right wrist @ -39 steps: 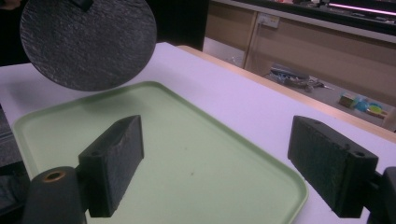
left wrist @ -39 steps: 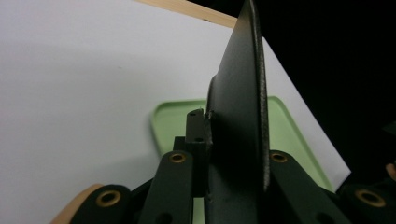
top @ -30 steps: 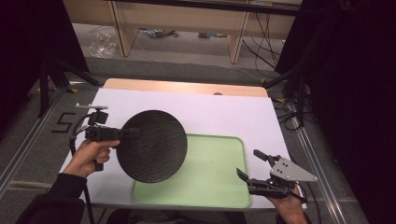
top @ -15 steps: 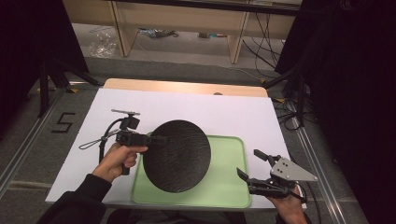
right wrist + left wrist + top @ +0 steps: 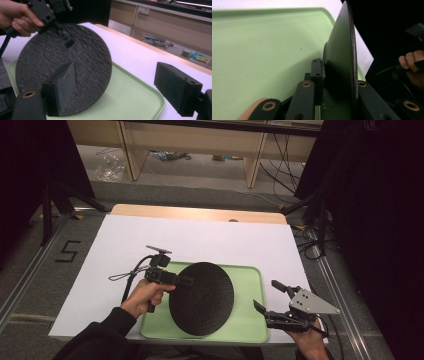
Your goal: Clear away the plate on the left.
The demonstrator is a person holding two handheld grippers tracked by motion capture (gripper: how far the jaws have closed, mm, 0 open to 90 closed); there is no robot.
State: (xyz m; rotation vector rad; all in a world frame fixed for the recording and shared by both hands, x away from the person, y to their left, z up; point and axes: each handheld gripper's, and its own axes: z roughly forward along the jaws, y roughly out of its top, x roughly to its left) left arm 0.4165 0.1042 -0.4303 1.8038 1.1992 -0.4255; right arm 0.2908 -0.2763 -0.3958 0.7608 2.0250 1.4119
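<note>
Holding black round plate (image 5: 201, 298) by its rim, your left hand-held gripper (image 5: 186, 281) clamped tight; plate tilted over green tray (image 5: 250, 325) on bench (image 5: 225, 240), not yet laid flat. Your right hand-held gripper (image 5: 264, 300) open, empty, near tray's right edge. Remaining, by judgement: lower, release.

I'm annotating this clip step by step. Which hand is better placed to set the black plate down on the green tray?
Left. The left claw is clamped on the black plate's rim, holding it tilted over the green tray. The right claw hangs open beside the tray, holding nothing.
</note>
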